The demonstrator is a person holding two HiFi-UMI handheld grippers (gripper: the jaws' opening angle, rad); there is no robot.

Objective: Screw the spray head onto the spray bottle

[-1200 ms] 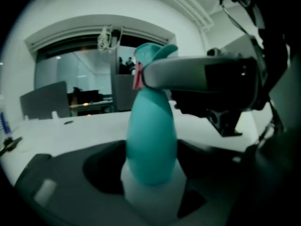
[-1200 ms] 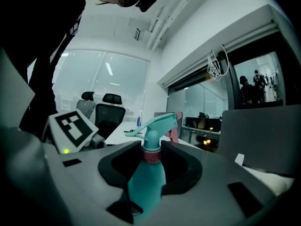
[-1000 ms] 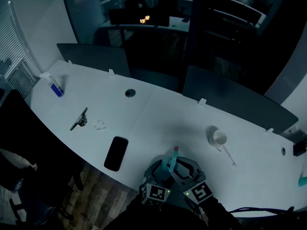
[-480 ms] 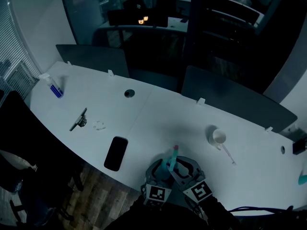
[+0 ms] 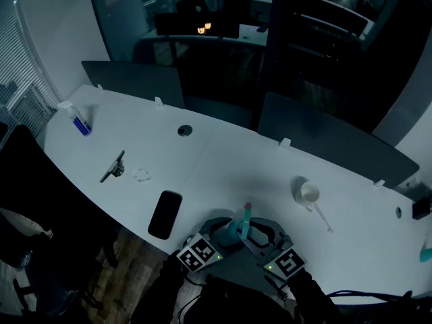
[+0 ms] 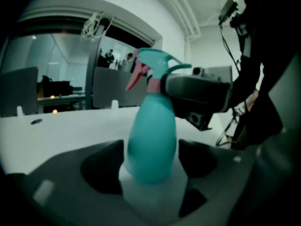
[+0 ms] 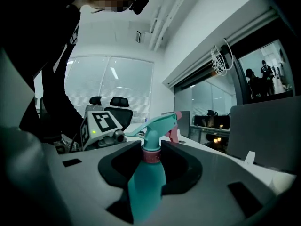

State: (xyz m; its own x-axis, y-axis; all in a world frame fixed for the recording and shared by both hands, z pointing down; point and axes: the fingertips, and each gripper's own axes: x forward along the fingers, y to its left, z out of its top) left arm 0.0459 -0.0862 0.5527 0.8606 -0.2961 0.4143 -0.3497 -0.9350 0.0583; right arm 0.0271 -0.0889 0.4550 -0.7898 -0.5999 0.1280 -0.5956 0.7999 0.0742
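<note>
A teal spray bottle stands upright at the table's near edge between both grippers. Its teal spray head with the pink trigger sits on top, on a pink collar. My left gripper has the bottle's round body between its jaws, which touch both sides while they are opening slightly. My right gripper is shut on the collar, just under the spray head. In the left gripper view the right gripper reaches in from the right at the neck. The left gripper's marker cube shows in the right gripper view.
On the white table lie a black phone, a dark clip-like tool and a small blue-labelled bottle to the left. A white cup with a stick stands to the right. Grey partitions line the far edge.
The left gripper has swung round the bottle, its marker cube moving left and up. The right gripper and the spray head have stayed nearly in place.
</note>
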